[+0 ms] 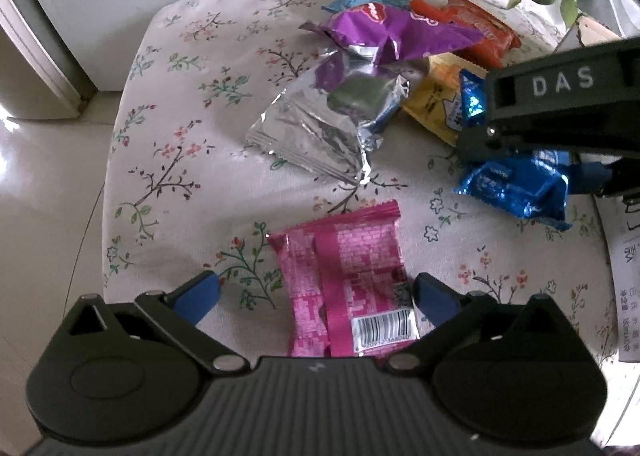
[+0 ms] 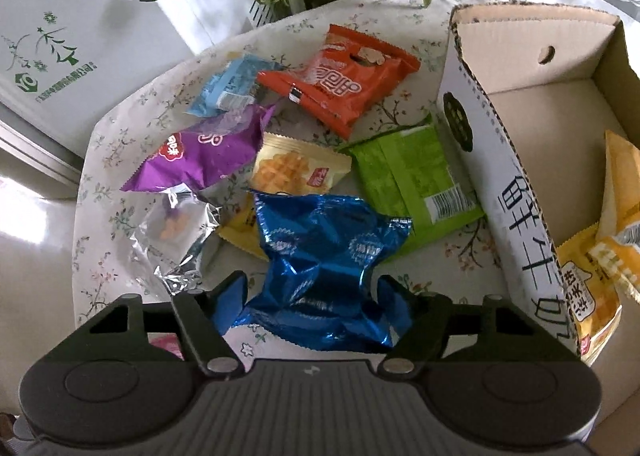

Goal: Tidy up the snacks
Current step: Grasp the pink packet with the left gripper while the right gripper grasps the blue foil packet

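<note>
Both tongs point steeply down at the worktop (image 1: 168, 144). The left tongs (image 1: 316, 296) stand wide open, astride a pink snack packet (image 1: 344, 276) lying flat near the worktop's near edge, pads clear of it. The right tongs (image 2: 312, 296) pinch a crumpled blue foil packet (image 2: 324, 256) beside the cardboard box (image 2: 516, 192).

We are seeing snack pile (image 2: 280, 136) lying on table (image 1: 180, 136), carton (image 2: 500, 176) standing at its three o'clock. Crinkled packet (image 2: 324, 276) lying at pile's six o'clock, between right gripper (image 2: 310, 296) fingers. Flat packet (image 1: 352, 284) lying apart, between left gripper (image 1: 316, 292) fingers. Pouches (image 2: 600, 248) lying in carton.
</note>
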